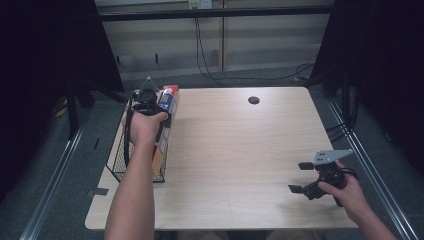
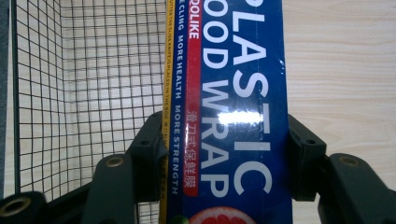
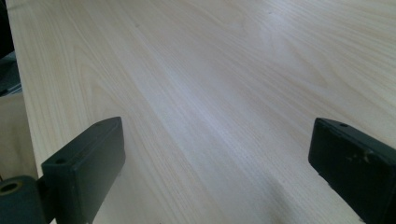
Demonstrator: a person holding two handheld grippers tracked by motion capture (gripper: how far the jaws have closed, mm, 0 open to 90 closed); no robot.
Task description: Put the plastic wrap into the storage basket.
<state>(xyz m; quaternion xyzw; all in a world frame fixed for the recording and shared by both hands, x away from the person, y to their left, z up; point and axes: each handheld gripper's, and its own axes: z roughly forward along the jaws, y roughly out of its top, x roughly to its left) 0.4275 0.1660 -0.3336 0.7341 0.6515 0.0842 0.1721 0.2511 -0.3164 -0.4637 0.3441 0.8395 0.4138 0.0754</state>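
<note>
Left gripper (image 2: pixel 224 154) clamps the plastic wrap box (image 2: pixel 233 93), seemingly at the wire basket (image 2: pixel 70 93); right gripper (image 3: pixel 217 163) gapes wide, empty.

From above we see a pale wooden bench (image 1: pixel 235 150) with a black wire basket (image 1: pixel 120 167) at its left edge. Our left hand-held gripper (image 1: pixel 150 100) sits over a long box (image 1: pixel 169 102) standing along the basket's right side. Our right hand-held gripper (image 1: pixel 299 176) hovers near the bench's right front corner, jaws apart. A small dark round hole (image 1: pixel 254 100) lies near the far edge.
</note>
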